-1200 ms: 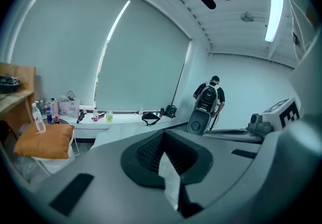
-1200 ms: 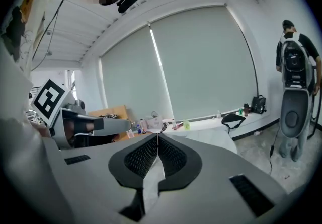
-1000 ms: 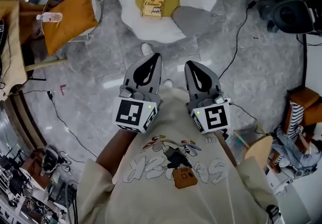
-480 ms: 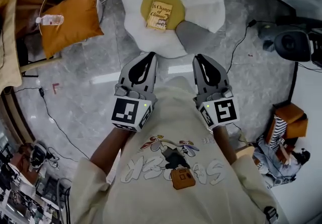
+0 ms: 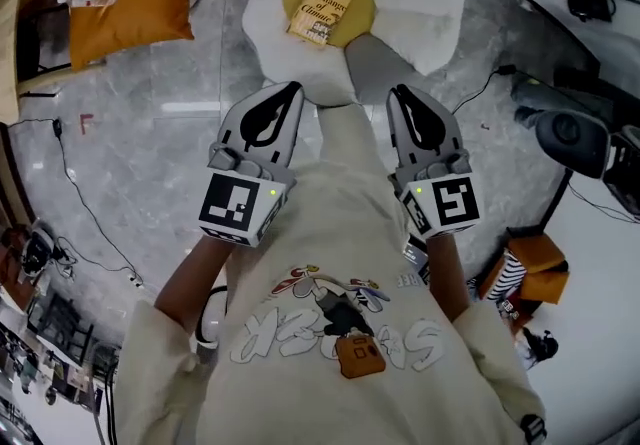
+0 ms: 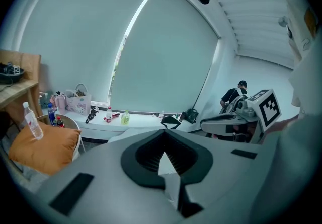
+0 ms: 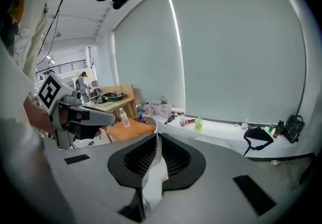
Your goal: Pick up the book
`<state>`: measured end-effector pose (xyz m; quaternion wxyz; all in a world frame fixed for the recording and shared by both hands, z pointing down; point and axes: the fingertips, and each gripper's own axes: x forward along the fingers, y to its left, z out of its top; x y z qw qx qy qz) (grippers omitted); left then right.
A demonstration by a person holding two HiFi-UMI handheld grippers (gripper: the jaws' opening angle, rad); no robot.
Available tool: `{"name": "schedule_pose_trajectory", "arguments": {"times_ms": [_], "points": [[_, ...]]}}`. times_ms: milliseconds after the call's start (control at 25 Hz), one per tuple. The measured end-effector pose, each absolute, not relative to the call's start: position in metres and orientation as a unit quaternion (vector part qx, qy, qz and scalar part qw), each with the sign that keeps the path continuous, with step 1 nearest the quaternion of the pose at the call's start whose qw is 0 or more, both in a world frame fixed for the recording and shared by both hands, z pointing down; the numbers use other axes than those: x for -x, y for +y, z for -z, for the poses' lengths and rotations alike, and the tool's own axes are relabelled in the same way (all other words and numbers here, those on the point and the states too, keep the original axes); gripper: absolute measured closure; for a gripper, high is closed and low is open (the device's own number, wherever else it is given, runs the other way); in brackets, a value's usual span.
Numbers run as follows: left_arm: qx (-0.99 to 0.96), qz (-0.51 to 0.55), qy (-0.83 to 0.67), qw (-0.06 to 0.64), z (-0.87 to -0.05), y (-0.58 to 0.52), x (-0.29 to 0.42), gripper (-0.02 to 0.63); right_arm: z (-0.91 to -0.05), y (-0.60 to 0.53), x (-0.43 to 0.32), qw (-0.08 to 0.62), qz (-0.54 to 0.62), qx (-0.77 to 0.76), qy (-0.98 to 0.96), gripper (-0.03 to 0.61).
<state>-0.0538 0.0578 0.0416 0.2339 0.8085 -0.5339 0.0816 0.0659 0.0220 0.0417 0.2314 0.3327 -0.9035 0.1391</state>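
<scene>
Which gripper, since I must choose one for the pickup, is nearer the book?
Left, slightly. In the head view the left gripper is below the book, a little to its left; the right gripper is below and farther to its right.

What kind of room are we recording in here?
Likely an indoor recording studio staged as a lounge: black cables trail over the grey marble-look floor, black camera gear sits at its edge, and pale roller blinds cover large windows.
</scene>
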Motion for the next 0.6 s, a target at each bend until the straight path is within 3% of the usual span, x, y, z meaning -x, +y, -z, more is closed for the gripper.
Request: {"name": "schedule_pose_trajectory", "arguments": {"times_ms": [600], "points": [[-0.759,-0.135,-0.571,0.281,-0.129,-0.014,0.014,0.607,-0.153,-0.039,-0.078,0.212,-0.298,-0.247,-0.897,0.526]]}}
